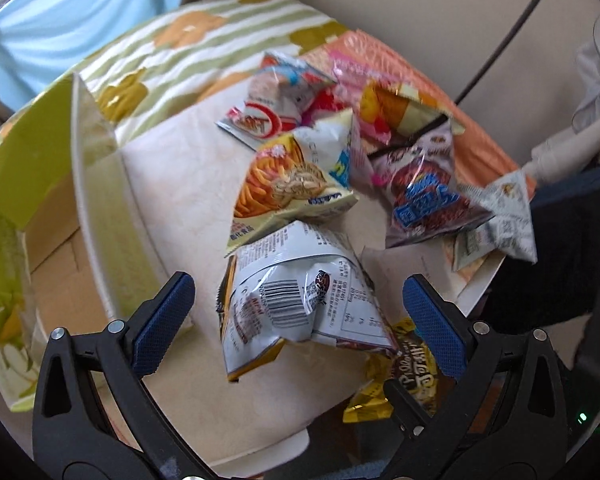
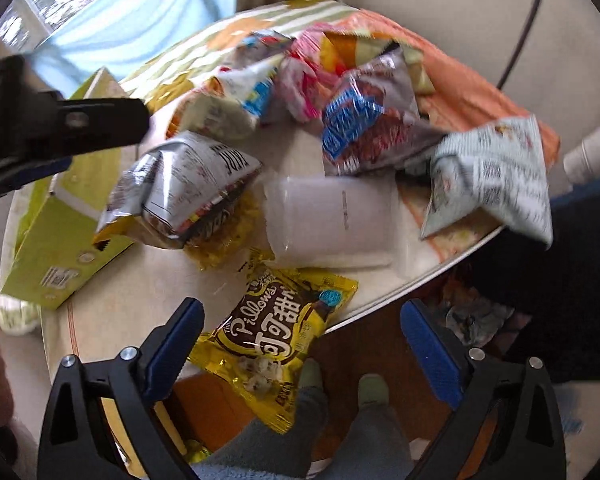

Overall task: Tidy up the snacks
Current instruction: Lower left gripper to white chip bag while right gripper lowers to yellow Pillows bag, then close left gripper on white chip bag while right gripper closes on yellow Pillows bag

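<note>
Snack bags are lying in a loose heap on the round table (image 2: 148, 308), beside an open green box (image 1: 40, 160) at the table's left. The left gripper (image 1: 300, 312) is hanging wide open with a crumpled white bag (image 1: 296, 300) sitting between its fingers, gripping nothing yet. The right gripper (image 2: 302, 332) is also gaping wide and empty, framing a yellow cocoa bag (image 2: 276, 332) that is overhanging the table edge. A clear plastic tub (image 2: 332, 220) is lying on its side just beyond it. These bags are looking light, puffy and slick, with crushable contents, so gentle closing is probably best. Taking hold at a flat crimped seam or a corner is likely safer than squeezing the air-filled middle.
</note>
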### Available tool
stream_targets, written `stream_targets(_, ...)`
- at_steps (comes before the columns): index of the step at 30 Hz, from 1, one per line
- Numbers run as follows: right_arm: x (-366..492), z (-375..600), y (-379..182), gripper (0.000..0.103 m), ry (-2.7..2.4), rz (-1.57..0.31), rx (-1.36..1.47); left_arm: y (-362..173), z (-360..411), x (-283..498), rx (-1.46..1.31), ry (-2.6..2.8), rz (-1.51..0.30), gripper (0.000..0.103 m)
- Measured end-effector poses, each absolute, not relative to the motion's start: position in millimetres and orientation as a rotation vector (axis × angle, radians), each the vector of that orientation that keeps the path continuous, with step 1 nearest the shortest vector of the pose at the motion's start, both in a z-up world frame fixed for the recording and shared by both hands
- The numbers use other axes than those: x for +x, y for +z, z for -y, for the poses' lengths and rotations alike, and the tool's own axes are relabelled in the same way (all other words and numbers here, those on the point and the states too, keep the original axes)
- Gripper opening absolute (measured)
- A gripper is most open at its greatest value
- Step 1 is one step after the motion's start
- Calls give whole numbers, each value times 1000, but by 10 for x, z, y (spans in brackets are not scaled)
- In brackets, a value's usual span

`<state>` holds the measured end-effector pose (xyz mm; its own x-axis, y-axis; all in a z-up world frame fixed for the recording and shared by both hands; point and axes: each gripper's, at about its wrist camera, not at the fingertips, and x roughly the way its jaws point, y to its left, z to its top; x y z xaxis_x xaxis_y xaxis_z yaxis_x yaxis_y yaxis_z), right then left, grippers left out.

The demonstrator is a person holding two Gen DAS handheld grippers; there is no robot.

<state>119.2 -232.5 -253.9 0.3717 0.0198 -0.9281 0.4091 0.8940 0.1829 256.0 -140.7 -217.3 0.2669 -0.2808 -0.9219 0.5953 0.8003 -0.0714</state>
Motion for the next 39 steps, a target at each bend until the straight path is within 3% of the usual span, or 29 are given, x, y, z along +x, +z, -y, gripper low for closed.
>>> stream_targets(4,1231,2263,-2586,97,-299,-1166,407,-2416,1445,2579,364,-612,-1190,103)
stream_targets(7,1282,2165,-2659,85,-309,-1172,383,-2487,1494,2559,403,-628,-1170,103)
stream_targets(15,1367,2049,-2753,67,-311,-1205,340,-2537,1539,2546,484,-647,-1143,102)
stream_targets(21,1375,2041,-2759,59,-312,-1215,349,-2505,1488,2566,490,-657,-1149,95)
stream_targets(24,1392,2038,-2752,49,-309,-1213,361,-2519,1491,2556,517,-655,-1147,91)
stream_targets(27,1402,2030,-2733,48,-310,-1214,366,-2519,1481,2548,534,-660,-1148,87)
stream_targets(29,1401,2059,-2718,47,-310,-1212,378,-2514,1460,2554,555,-651,-1140,77)
stream_targets(39,1322,2229,-2639,46,-268,-1194,425,-2367,1315,2548,501,-640,-1137,70)
